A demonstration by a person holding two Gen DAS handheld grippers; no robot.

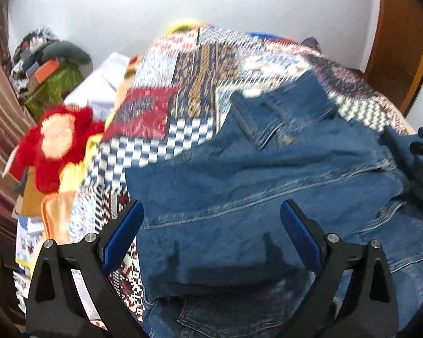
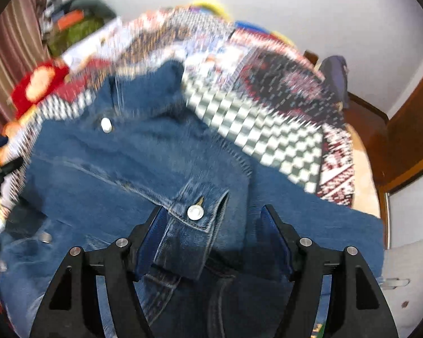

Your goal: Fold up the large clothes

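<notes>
Left gripper (image 1: 211, 231): jaws spread wide, nothing between the pads; poised over the near folded edge of the jacket (image 1: 268, 186). No contact visible.

Right gripper (image 2: 214, 239): jaws apart, straddling a buttoned cuff (image 2: 194, 217); the denim lies between the pads, but whether they pinch it cannot be told, since a gap shows on the right side.

Jacket: blue denim, spread on the quilt (image 1: 183, 90), filling the lower half of both views. Sleeve cuff folded onto the body at 12 o'clock from the left gripper. Metal buttons at 12 and 10 o'clock from the right gripper.

Handling, as judged: heavy for a garment, stiff at seams, cuffs and button placket, limp in the panels. Not slippery, not fragile. Best taken at a doubled seam or cuff edge, where the cloth is thick enough to bite; a single panel would likely sag and drag.

Surroundings: red plush toy (image 1: 56, 138) at 10 o'clock from the left gripper, at the bed's edge, apart from the jacket. Piled bags (image 1: 50, 70) beyond it at 11 o'clock. Striped curtain (image 1: 0, 112) at 9 o'clock. Wooden door (image 2: 409, 146) at 2 o'clock from the right gripper.

Obstructions: none on the jacket itself; both views are motion-blurred.
</notes>
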